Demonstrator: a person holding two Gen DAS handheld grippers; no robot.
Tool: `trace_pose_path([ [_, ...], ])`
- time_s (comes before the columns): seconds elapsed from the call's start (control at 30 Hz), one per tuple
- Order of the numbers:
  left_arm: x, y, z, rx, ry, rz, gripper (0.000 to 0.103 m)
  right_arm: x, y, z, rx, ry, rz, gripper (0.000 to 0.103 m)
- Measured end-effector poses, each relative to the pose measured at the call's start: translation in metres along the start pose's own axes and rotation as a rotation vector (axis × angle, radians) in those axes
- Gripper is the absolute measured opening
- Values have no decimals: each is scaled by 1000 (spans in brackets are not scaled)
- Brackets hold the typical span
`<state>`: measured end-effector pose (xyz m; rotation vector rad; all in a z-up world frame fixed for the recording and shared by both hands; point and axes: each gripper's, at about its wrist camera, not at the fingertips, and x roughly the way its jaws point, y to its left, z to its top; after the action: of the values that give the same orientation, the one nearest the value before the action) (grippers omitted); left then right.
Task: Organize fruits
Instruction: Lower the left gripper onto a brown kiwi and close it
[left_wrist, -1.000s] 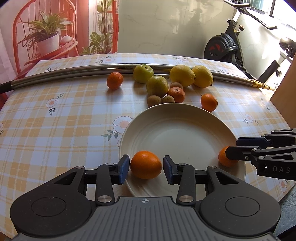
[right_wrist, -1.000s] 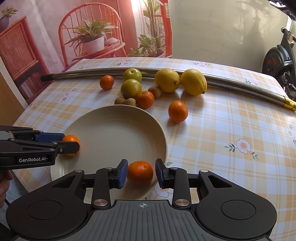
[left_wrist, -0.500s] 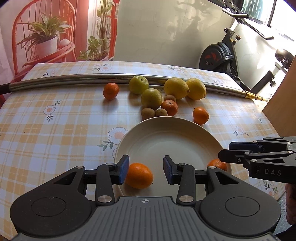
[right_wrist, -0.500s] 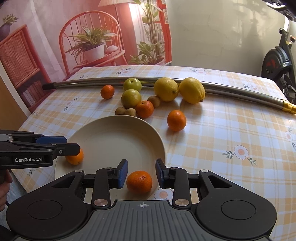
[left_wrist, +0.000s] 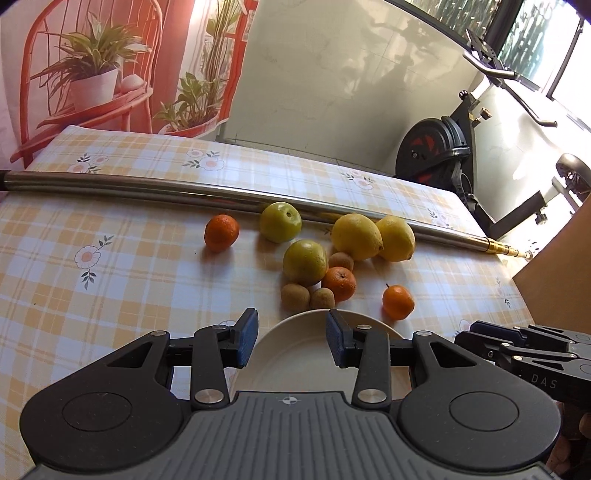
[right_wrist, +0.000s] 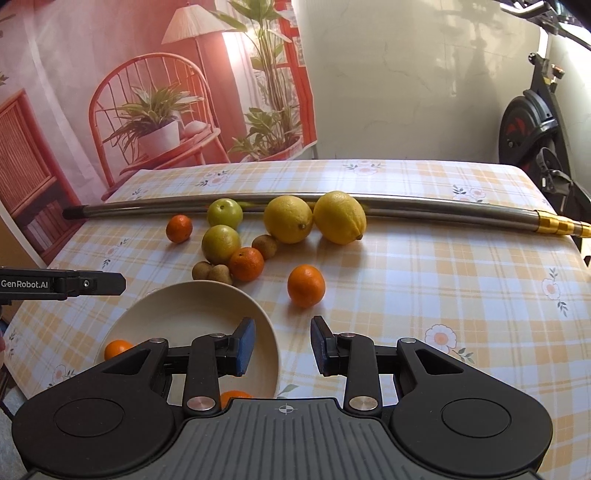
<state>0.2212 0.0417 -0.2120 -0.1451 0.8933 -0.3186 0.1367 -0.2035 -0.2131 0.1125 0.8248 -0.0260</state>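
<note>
hovering with left tongs released and empty over the plate; right tongs likewise parted, grasping nothing, just beside its right edge. resting on the plate, two oranges; beyond on the checked worktop, loose mandarin, kiwis, lemons against a metal pipe.

In the left wrist view, the gripper's own body hides most of the plate; only its far rim and a bare patch show between the blue pads. The right gripper is cut off by the picture's right edge. In the right wrist view, one orange in the plate is half hidden behind the black linkage, and a second orange shows only as a sliver above the grey housing. The steel tube passes behind the two lemons.
</note>
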Motion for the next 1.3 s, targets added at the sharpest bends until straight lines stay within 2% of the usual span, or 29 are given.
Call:
trace_pose_path([
  [0.07,14,5,12,-42,25,4,42,0,-5,5,6,-11,-6,31],
  [0.23,52,21,25,-152,109,-51,42,3,-13,15,16,-27,-15,31],
  [0.47,91,24,28,-149,175,-42,41,12,-22,15,37,-14,-22,31],
  [0.63,103,27,28,-188,184,-71,41,18,-30,14,59,0,-28,31],
  [0.87,114,19,25,-164,189,-81,39,23,-33,13,70,4,-30,31],
  [1.0,114,16,25,-158,186,-110,27,24,-34,12,73,8,-30,31],
  [1.17,110,7,21,-77,175,-73,27,24,-35,12,76,11,-31,31],
  [1.3,99,12,21,-84,151,-68,27,24,-35,11,77,10,-32,31],
])
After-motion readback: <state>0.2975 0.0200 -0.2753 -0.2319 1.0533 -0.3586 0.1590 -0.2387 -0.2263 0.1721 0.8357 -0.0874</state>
